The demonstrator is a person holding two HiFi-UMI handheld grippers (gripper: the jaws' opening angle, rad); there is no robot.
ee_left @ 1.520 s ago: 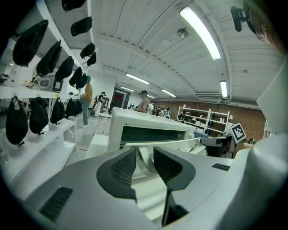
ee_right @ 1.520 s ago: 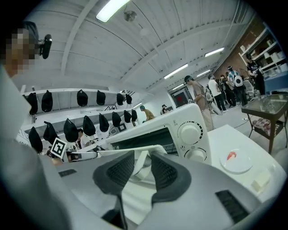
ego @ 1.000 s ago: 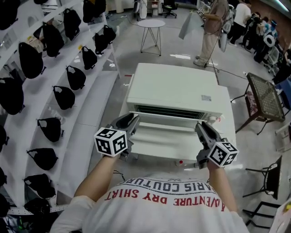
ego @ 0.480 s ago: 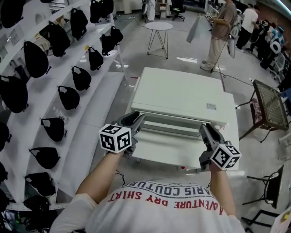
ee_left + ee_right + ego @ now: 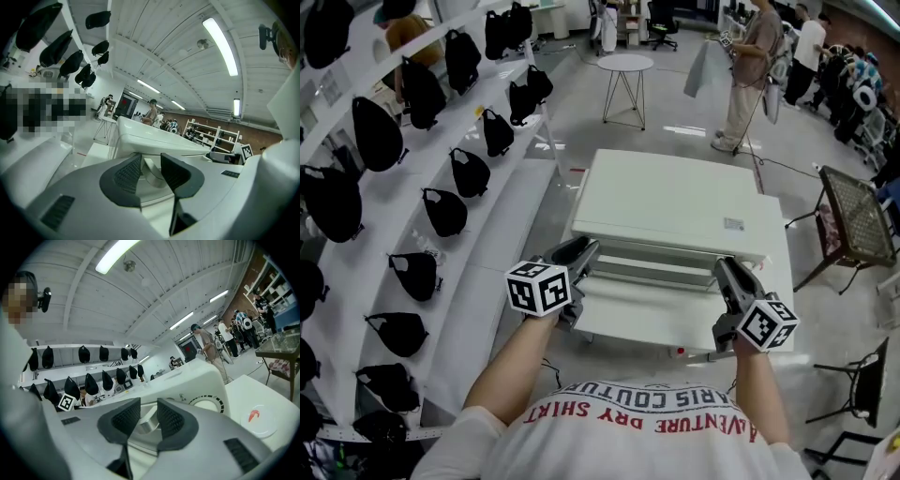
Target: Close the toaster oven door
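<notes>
A white toaster oven [image 5: 675, 202] stands on a white table [image 5: 776, 272]. Its door [image 5: 652, 317] is partly raised, with a narrow gap under the oven's top edge. My left gripper [image 5: 581, 251] holds the door's left end and my right gripper [image 5: 727, 272] holds its right end. In the left gripper view the gripper [image 5: 151, 161] has its pads on the end of the door handle [image 5: 152, 177], below the oven body [image 5: 150, 138]. In the right gripper view the gripper [image 5: 148, 406] is closing on the silvery handle end [image 5: 146, 423], beside the control dial [image 5: 206, 404].
White shelves with several black bags [image 5: 441, 206] run along the left. A small round table [image 5: 623, 64] and a standing person [image 5: 750, 66] are beyond the oven. A mesh-topped table [image 5: 853, 216] stands to the right. More people stand far back right.
Both grippers have risen and moved toward the oven with the door. The door has tilted up from lying flat, and the dark opening has narrowed.
</notes>
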